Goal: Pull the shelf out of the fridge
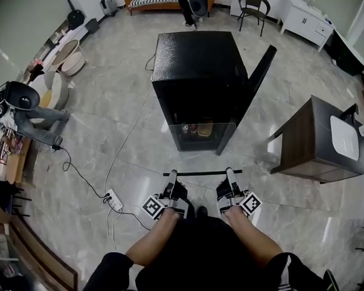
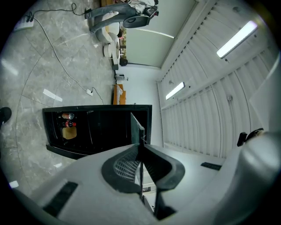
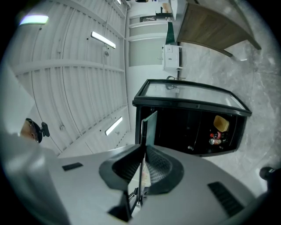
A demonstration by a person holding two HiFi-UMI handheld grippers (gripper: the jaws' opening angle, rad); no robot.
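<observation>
Left hand-held gripper [image 1: 171,174] and right hand-held gripper [image 1: 230,172] are each clamped on the near black edge of the glass shelf [image 1: 202,172], which hangs roughly level in the air just in front of the open black fridge [image 1: 197,65].

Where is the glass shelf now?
Head view, lower centre: the glass shelf is gripped at its near edge by the left gripper and right gripper, in front of the open black fridge.

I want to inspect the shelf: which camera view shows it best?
Head view: the whole glass shelf shows flat, in front of the fridge. Both gripper views show it only edge-on, clamped between their fingers.
</observation>
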